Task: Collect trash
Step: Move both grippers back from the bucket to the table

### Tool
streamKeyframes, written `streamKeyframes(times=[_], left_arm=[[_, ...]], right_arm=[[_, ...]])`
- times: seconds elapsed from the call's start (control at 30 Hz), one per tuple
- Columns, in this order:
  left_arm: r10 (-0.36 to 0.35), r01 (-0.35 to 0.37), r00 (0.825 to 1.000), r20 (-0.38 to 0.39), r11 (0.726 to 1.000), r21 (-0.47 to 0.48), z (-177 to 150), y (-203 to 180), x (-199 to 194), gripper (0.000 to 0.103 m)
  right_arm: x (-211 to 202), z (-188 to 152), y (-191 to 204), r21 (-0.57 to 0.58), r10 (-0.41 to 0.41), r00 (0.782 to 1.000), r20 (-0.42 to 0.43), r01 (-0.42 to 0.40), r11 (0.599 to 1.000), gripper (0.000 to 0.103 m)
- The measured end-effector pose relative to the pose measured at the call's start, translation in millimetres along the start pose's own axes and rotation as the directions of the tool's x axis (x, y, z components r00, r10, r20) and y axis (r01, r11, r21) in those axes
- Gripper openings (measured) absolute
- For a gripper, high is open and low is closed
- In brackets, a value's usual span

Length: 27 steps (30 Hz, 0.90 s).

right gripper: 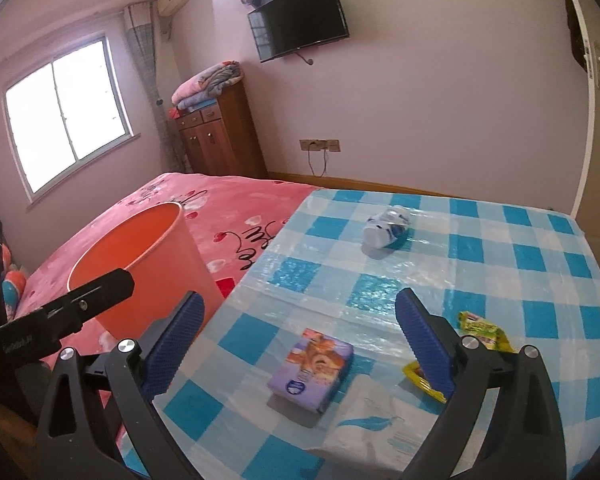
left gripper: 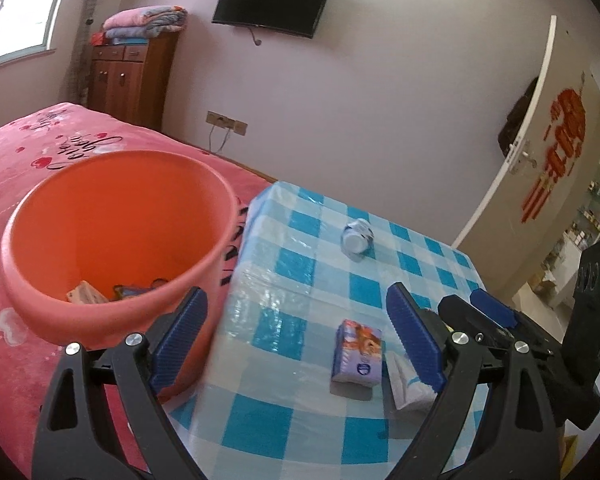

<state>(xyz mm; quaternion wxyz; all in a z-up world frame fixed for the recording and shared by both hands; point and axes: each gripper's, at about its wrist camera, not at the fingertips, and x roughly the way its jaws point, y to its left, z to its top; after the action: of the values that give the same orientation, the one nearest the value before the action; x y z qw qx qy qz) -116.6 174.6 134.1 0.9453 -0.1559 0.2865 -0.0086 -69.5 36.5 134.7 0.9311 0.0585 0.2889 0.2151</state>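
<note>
both tools, left tool [left gripper: 296, 322] and right tool [right gripper: 300, 328], spread wide, holding nothing. tissue pack [right gripper: 311, 370] between right tool's pads, untouched. orange bin [left gripper: 112, 240] at 10 o'clock beside counter [right gripper: 500, 280] edge.

A wall-mounted television [right gripper: 302, 20] hangs above a wooden cabinet [right gripper: 220, 136] — folded blankets [right gripper: 208, 82] on top.

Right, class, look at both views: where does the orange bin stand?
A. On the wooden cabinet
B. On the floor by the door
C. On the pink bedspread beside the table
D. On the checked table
C: the bin stands on the pink bedspread, just left of the checked table, with some trash already inside.
</note>
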Motion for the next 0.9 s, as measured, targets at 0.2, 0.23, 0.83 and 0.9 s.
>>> streamKeyframes(times=[0.2, 0.23, 0.83, 0.9], left_arm=[[-0.012, 0.013, 1.0, -0.025, 1.0, 0.028, -5.9, -14.5, 5.8, 0.091], [-0.013, 0.014, 1.0, -0.027, 0.999, 0.031, -6.6, -16.7, 6.5, 0.091], [-0.011, 0.018, 0.996, -0.085, 0.997, 0.082, -19.5, -52.9, 23.0, 0.091], [-0.01, 0.018, 0.996, -0.091, 0.996, 0.088, -20.9, -56.9, 25.1, 0.091]], right_arm=[[-5.0, -6.3, -19.0, 0.029, -0.006, 1.0, 0.007, 0.006, 1.0, 0.095], [-6.0, -6.8, -21.2, 0.031, -0.008, 1.0, 0.01, 0.008, 0.999, 0.095], [-20.8, -15.5, -70.8, 0.115, -0.043, 0.999, 0.028, 0.04, 0.993, 0.095], [-23.2, -16.0, -77.8, 0.127, -0.047, 0.998, 0.033, 0.043, 0.991, 0.095]])
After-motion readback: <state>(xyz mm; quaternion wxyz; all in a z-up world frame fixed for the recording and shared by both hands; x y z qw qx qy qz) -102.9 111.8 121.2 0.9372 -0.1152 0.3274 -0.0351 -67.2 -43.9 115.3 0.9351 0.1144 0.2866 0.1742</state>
